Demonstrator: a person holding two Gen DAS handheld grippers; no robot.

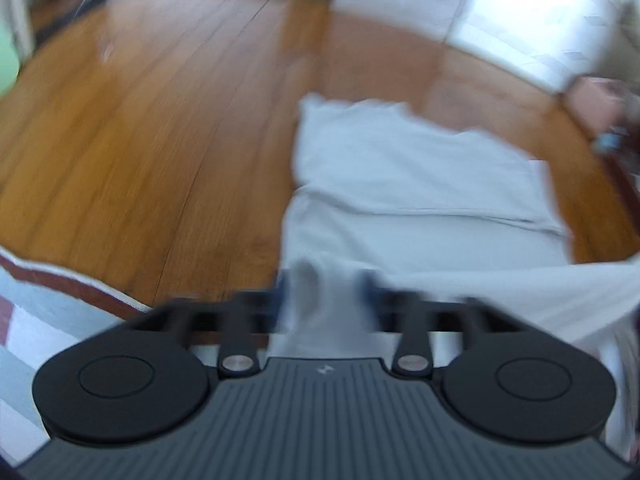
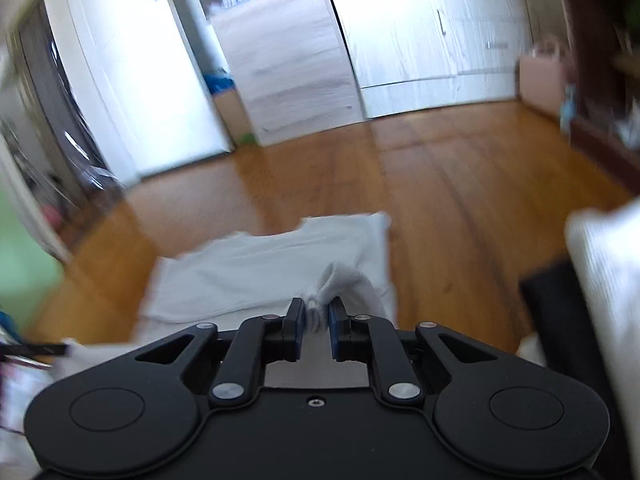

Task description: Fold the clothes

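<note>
A white garment (image 1: 400, 168) lies partly folded on the wooden floor, its upper layer doubled over the lower one. My left gripper (image 1: 324, 292) hangs over its near edge, blurred, fingers well apart; a tuft of the white cloth sits loosely in the gap. In the right wrist view the same garment (image 2: 260, 264) spreads out ahead. My right gripper (image 2: 317, 314) is shut on a bunched fold of it, which sticks up past the blue pads (image 2: 298, 316).
Wooden floor (image 1: 140, 140) surrounds the garment. A rug with a dark red border (image 1: 60, 280) lies at the near left. White cupboards (image 2: 420, 32) and a doorway stand at the back. A pink bag (image 2: 540, 76) and dark furniture (image 2: 592, 80) stand on the right.
</note>
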